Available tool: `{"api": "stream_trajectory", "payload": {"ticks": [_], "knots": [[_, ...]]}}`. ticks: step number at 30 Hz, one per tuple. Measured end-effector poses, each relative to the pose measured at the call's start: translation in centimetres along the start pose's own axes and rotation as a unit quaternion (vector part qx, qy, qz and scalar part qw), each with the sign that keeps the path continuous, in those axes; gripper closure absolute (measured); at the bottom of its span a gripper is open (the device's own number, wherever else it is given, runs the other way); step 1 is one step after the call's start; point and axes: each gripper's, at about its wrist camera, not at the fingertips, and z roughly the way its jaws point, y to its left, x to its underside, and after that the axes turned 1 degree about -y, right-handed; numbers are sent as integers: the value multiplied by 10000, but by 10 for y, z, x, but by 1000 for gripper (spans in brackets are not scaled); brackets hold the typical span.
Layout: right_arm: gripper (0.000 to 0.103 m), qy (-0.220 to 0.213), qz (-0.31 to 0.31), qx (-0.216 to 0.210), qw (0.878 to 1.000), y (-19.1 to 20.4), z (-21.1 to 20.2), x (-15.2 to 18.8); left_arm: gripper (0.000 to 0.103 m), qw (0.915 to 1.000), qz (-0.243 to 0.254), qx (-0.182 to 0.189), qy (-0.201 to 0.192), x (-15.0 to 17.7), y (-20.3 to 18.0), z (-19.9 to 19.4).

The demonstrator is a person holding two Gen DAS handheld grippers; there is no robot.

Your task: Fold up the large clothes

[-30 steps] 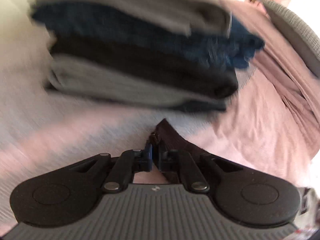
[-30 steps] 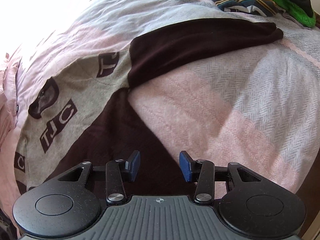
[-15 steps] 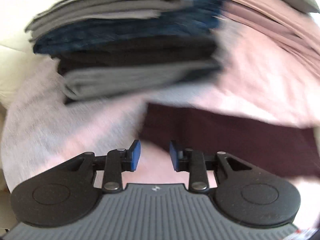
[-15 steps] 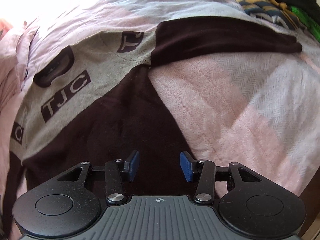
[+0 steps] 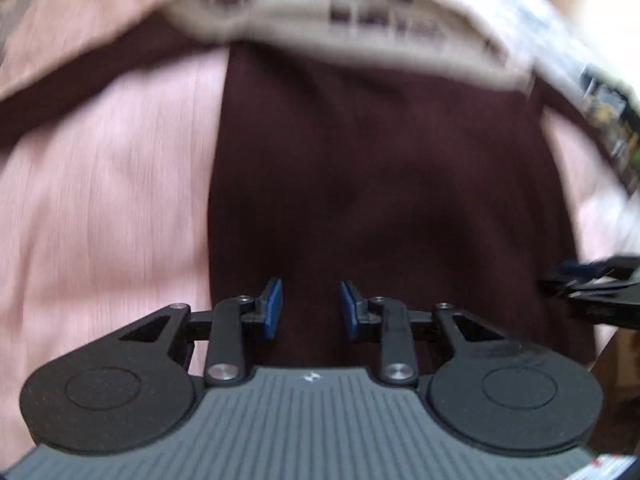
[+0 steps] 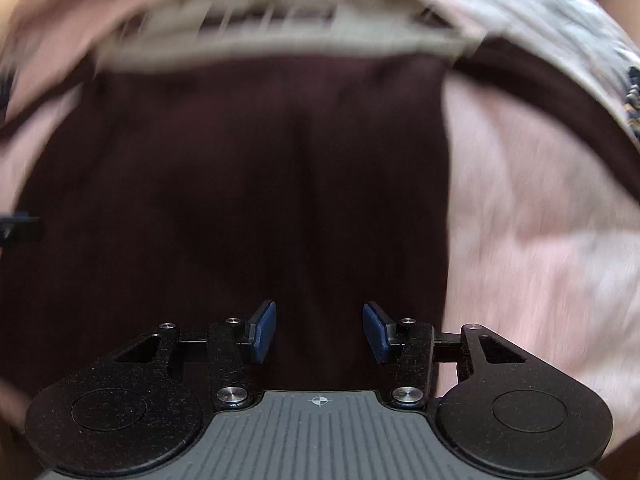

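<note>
1. Looks like the setup for the bottom-up fold: both grippers point steeply down over the hem end of the dark maroon garment [image 5: 380, 184], which lies spread flat on the pink bedspread [image 5: 104, 208]. Its pale printed chest panel [image 5: 360, 28] sits at the far end, pretty blurred in both views

2. The left gripper [image 5: 311, 310] is over the left part of the body, near the garment's left edge where maroon meets pink. Its jaws stand a little apart with nothing between the blue pads, just cloth under the gap. They've opened from pressed-together within the last second, so it isn't holding anything now

3. The right gripper [image 6: 319, 332] hovers near the garment's right edge, jaws spread noticeably wider than the left's, also empty. It has eased open a bit more lately too. I can't tell if either set of fingertips actually touches the fabric

4. In the left view you can see the right gripper poking in at the right edge, so the two are working side by side at the same end

5. My guess at the next move: drop onto the hem corners, pinch the fabric on each side, then lift and carry it toward the chest panel, keeping both sides level so the fold doesn't skew
</note>
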Motion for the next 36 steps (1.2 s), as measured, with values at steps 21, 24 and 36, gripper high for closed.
{"api": "stream_trajectory", "payload": {"ticks": [21,24,36], "knots": [[46,-941,100,-859,9918,-31,-240,51,31,9858,-77,-1161,-1212,64,-136,-228],[45,-1044,58,-921,9902,-28,-265,54,27,9840,-118,-1111,-1389,66,-156,-244],[45,-966,-132,-736,9925,-24,-309,109,20,9816,-265,-1200,-1461,119,-189,-277]]}}
